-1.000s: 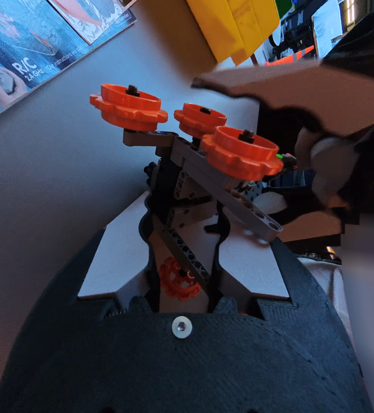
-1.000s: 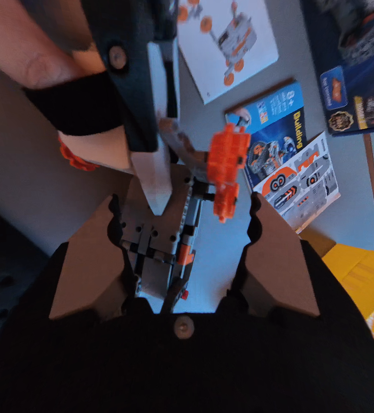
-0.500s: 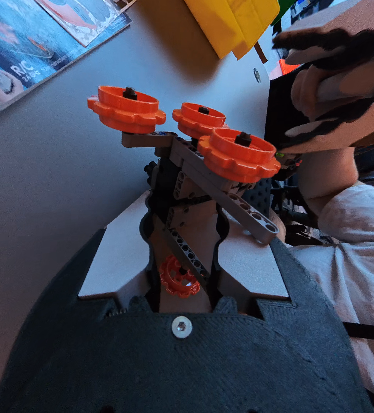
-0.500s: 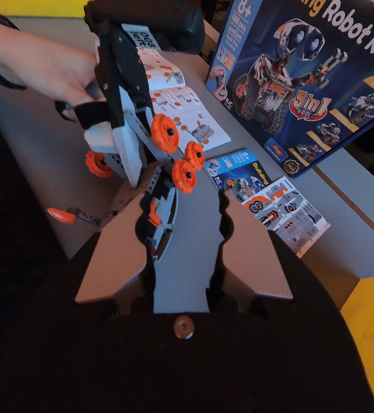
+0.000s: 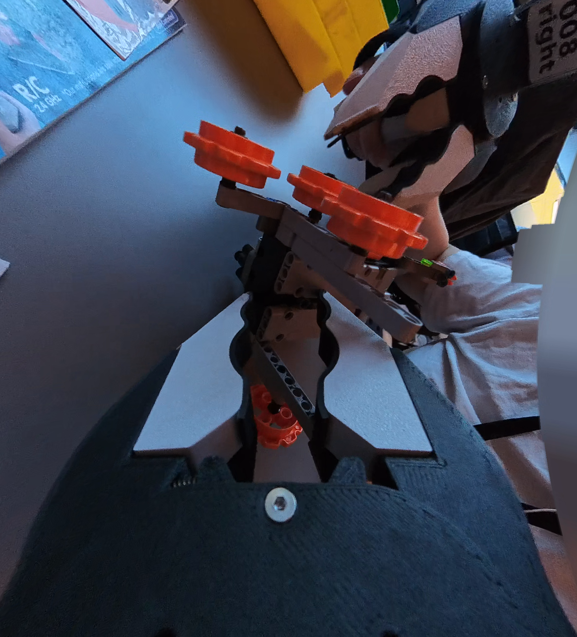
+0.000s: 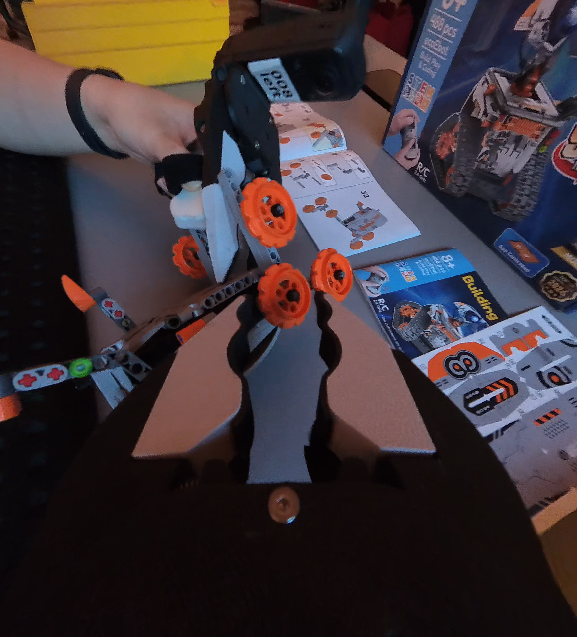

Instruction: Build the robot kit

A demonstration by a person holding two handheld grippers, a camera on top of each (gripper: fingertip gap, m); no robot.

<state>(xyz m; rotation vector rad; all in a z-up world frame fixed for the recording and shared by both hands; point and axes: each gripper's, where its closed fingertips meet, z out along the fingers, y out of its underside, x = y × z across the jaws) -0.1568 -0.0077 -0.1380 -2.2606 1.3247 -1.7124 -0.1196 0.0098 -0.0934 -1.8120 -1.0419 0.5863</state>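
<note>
A brick model (image 5: 332, 255) of grey beams carries three orange wheels (image 5: 232, 155) on top and a small orange gear (image 5: 273, 424) lower down. My left gripper (image 5: 285, 300) is shut on the model's grey body and holds it above the table. In the right wrist view the model (image 6: 225, 293) hangs from the left gripper's white finger (image 6: 216, 224). My right gripper (image 6: 282, 300) is open with a narrow gap, its tips either side of one orange wheel (image 6: 283, 296); I see no contact. It also shows in the left wrist view (image 5: 347, 158), just behind the wheels.
A grey table (image 6: 107, 206) holds an open instruction booklet (image 6: 349, 206), a blue booklet (image 6: 428, 303), a sticker sheet (image 6: 521, 379) and a big kit box (image 6: 504, 120). A yellow bin (image 6: 125, 38) stands at the back. A black mat (image 6: 21, 241) lies left.
The right gripper pulled back from the model's body, then came in to the orange wheels with its fingers closer together. The left gripper kept its hold; the model tilted slightly.
</note>
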